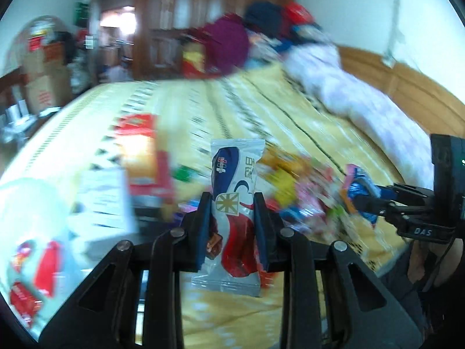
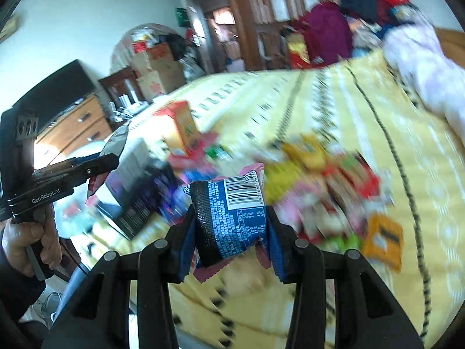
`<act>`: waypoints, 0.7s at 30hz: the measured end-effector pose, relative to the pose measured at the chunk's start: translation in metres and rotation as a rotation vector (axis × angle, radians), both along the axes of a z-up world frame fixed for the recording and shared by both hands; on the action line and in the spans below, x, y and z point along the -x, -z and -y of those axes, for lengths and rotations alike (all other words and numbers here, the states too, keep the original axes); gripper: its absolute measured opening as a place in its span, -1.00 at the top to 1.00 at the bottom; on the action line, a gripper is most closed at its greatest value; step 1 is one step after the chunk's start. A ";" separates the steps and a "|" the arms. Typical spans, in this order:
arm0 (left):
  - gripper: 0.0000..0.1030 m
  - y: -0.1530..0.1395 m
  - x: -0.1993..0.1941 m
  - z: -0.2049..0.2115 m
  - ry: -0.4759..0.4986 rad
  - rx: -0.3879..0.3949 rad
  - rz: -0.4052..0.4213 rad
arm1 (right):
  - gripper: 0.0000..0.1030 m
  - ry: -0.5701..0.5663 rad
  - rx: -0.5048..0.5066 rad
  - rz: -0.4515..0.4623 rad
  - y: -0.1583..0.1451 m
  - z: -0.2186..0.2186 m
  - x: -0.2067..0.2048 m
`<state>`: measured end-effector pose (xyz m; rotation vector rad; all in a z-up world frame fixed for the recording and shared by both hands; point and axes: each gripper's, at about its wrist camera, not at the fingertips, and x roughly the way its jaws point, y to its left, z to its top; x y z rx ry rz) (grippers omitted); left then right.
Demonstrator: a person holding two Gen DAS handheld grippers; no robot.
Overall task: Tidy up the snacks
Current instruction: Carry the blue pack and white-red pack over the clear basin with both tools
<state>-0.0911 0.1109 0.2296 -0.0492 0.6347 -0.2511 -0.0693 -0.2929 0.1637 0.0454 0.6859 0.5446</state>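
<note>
My left gripper (image 1: 232, 203) is shut on a silver, blue and red snack packet (image 1: 235, 212), held upright above the bed. My right gripper (image 2: 229, 218) is shut on a blue snack packet (image 2: 232, 212) with a barcode, with a pink packet behind it. A blurred pile of loose snacks (image 2: 322, 186) lies on the yellow patterned bedspread (image 2: 363, 116). The right gripper also shows in the left wrist view (image 1: 363, 200), holding the blue packet at the right. The left gripper body shows at the left of the right wrist view (image 2: 72, 168).
A red and orange box (image 1: 142, 151) and a white box (image 1: 101, 197) sit at the left of the pile. A pink quilt (image 1: 363, 99) and heaped clothes (image 1: 232, 40) lie at the far side. Cardboard boxes (image 2: 157, 64) and a wooden dresser (image 2: 75, 128) stand beyond the bed.
</note>
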 end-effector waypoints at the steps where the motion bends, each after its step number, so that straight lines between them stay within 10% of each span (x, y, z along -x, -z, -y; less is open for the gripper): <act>1: 0.45 -0.007 0.003 -0.020 -0.045 0.001 0.012 | 0.10 -0.018 -0.001 0.013 -0.008 -0.011 -0.001; 13: 0.45 -0.025 0.042 -0.219 -0.513 0.046 0.028 | 0.10 -0.375 -0.058 0.060 -0.077 -0.210 -0.020; 21: 0.45 0.003 0.052 -0.259 -0.622 0.089 -0.061 | 0.10 -0.547 -0.024 0.002 -0.076 -0.334 -0.012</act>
